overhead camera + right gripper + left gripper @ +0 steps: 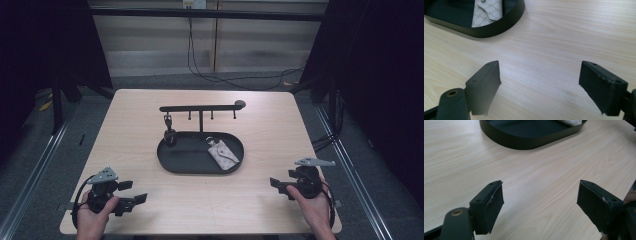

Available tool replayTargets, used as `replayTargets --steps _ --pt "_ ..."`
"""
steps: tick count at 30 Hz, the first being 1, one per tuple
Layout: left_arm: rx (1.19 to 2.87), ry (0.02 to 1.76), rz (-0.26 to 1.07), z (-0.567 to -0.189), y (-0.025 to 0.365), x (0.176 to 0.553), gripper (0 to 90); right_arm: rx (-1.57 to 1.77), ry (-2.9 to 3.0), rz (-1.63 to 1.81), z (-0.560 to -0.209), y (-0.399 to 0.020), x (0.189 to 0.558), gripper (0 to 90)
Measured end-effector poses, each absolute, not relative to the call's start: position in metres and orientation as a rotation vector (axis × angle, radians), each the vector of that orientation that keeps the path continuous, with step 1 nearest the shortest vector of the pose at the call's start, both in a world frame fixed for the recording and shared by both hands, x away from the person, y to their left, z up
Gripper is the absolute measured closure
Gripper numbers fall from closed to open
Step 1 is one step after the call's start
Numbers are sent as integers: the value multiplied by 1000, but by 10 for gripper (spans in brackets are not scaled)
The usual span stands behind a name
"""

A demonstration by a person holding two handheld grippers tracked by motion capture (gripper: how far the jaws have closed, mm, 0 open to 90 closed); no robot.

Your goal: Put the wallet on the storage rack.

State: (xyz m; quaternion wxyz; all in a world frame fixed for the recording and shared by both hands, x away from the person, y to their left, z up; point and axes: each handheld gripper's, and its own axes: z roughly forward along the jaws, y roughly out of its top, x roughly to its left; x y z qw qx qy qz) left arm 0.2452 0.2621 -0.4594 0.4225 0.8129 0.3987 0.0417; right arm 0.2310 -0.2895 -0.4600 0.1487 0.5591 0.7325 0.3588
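Both grippers, left gripper [131, 195] at 7 o'clock and right gripper [278, 186] at 5 o'clock, rest wide open, empty. Patterned beige key pouch [223, 155] lies in matte black oval tray [170, 162] at centre of wood-grain table [270, 125].

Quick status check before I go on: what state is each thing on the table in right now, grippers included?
left gripper: open, empty, held low over bare table.
right gripper: open, empty, held low over bare table.
patterned pouch: flap closed, lying flat in the tray's right half.
black tray: flat on the table centre.
hook rack: upright, rising from the tray.
dark key fob: hanging from the leftmost hook.
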Motion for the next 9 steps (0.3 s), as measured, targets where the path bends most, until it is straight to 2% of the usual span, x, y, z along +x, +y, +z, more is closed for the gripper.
replayTargets --steps 6,9 --pt "2029 993 102 -458 263 244 209 1618 2091 1013 -470 -295 222 174" --pt "2022 994 100 -458 264 245 209 1630 2136 883 -478 -293 222 174"
